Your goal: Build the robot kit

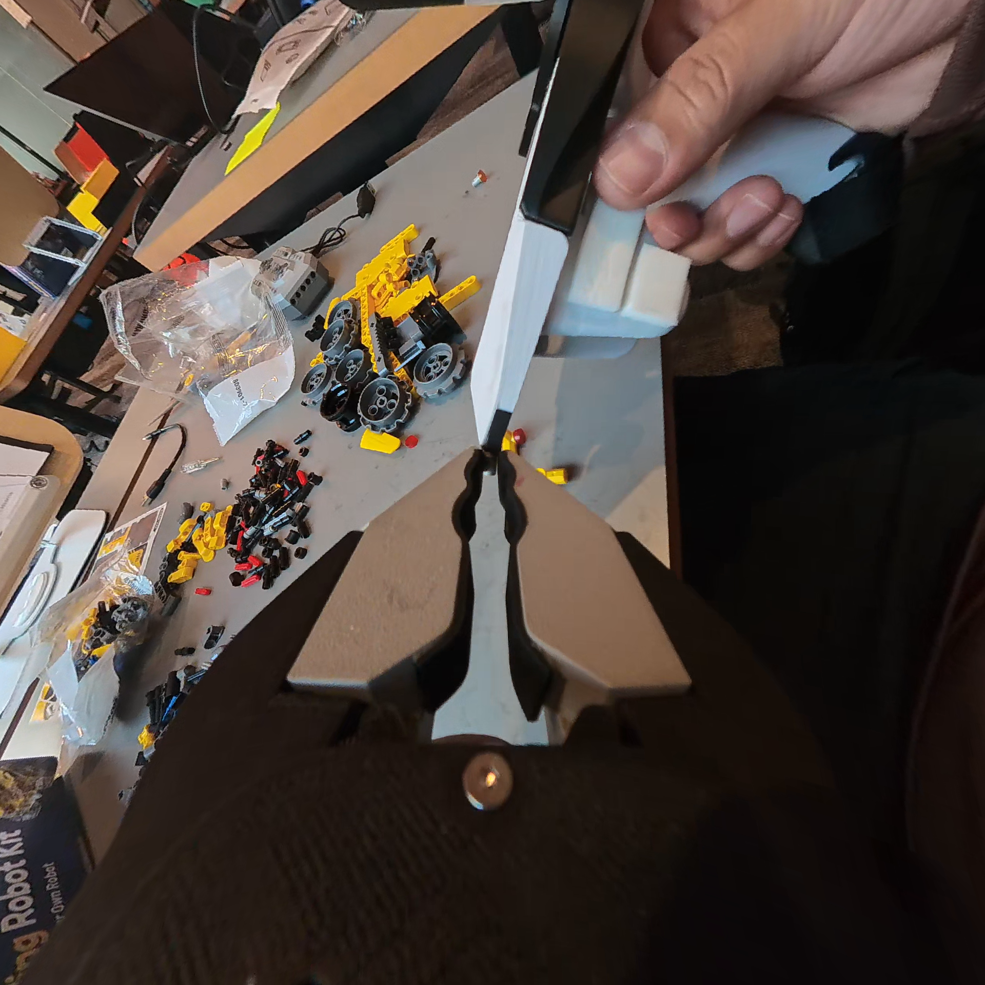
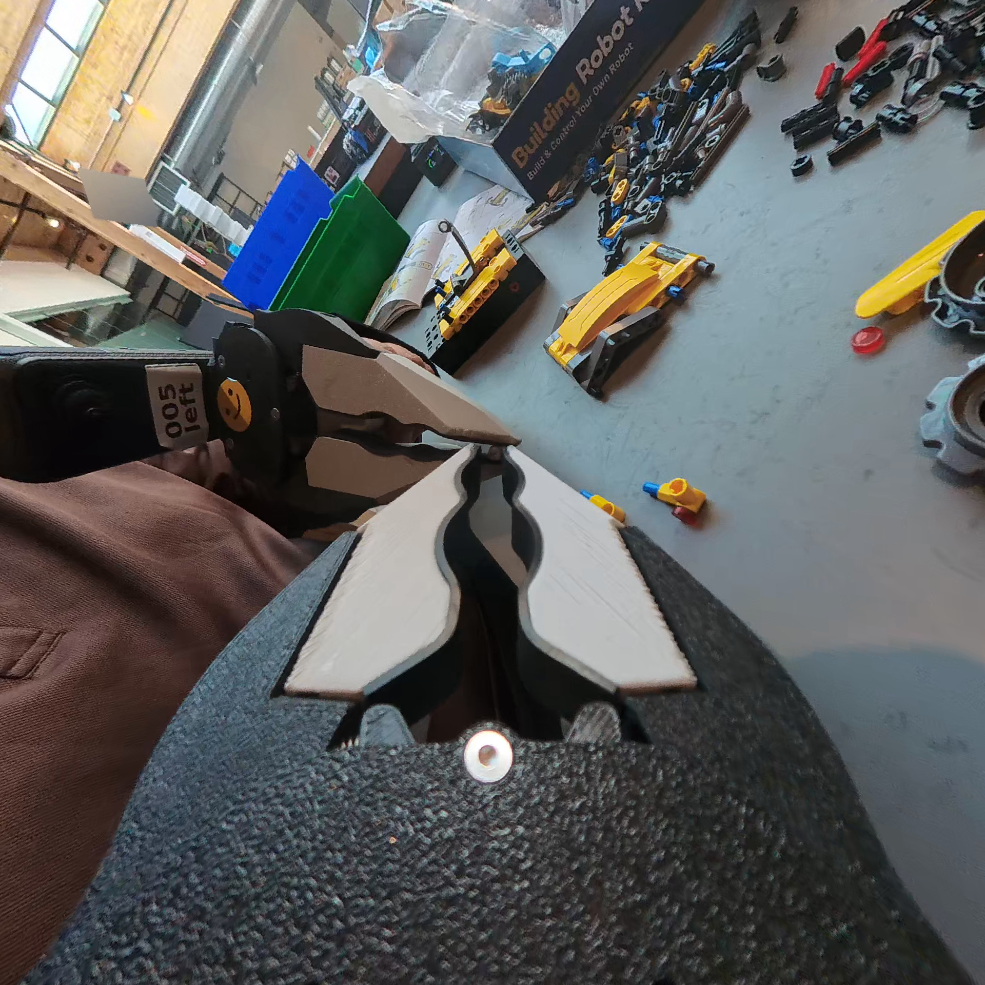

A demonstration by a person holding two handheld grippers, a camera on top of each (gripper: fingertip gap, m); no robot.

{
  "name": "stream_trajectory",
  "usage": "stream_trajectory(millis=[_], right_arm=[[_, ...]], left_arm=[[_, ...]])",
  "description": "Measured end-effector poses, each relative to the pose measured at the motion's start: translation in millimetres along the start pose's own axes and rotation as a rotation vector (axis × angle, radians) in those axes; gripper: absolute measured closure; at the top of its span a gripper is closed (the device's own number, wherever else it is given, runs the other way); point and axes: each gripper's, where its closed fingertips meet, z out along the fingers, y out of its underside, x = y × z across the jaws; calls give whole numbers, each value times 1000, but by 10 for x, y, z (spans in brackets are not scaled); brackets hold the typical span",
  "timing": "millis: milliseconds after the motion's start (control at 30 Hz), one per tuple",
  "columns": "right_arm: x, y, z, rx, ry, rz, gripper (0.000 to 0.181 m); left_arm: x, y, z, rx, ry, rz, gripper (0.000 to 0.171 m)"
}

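My left gripper [image 1: 487,462] has its grey fingers closed to a narrow gap over the grey table [image 1: 586,384], pinching a small grey piece [image 1: 489,470] at the tips. My right gripper [image 2: 490,453], with white fingers, is closed in the same way on that small grey piece [image 2: 495,453]. The two grippers meet tip to tip. In the left wrist view the right gripper [image 1: 495,434] comes down from the upper right, held by a hand [image 1: 746,133]. In the right wrist view the left gripper [image 2: 509,439] comes in from the left.
A yellow and grey wheeled brick model [image 1: 384,330], a pile of small black, red and yellow pieces [image 1: 256,511] and plastic bags [image 1: 197,330] lie on the table. A yellow connector [image 2: 677,493], a yellow assembly [image 2: 613,314], grey wheels [image 2: 959,426] and a kit box [image 2: 586,90] are nearby. My two grippers' fingertips are within a few centimetres of each other. Both grippers' tips are roughly 6 cm from the yellow connector [image 2: 677,493].
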Motion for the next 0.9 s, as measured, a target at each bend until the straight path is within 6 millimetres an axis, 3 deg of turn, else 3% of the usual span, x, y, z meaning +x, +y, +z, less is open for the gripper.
stream_trajectory(millis=[133,267,533,700,900], right_arm=[[-22,-15,-16,5,-24,9,168],[26,7,-5,-5,-9,12,178],[47,19,5,-20,53,-97,179],[-16,-14,-23,21,-71,21,181],[16,27,-11,4,-71,33,181]], left_arm=[[1,-16,5,9,-3,14,170],[9,-3,14,-3,-9,40,170],[22,21,25,8,14,-8,170],[7,-46,-15,82,68,-121,170],[16,-7,-13,71,76,-117,170]])
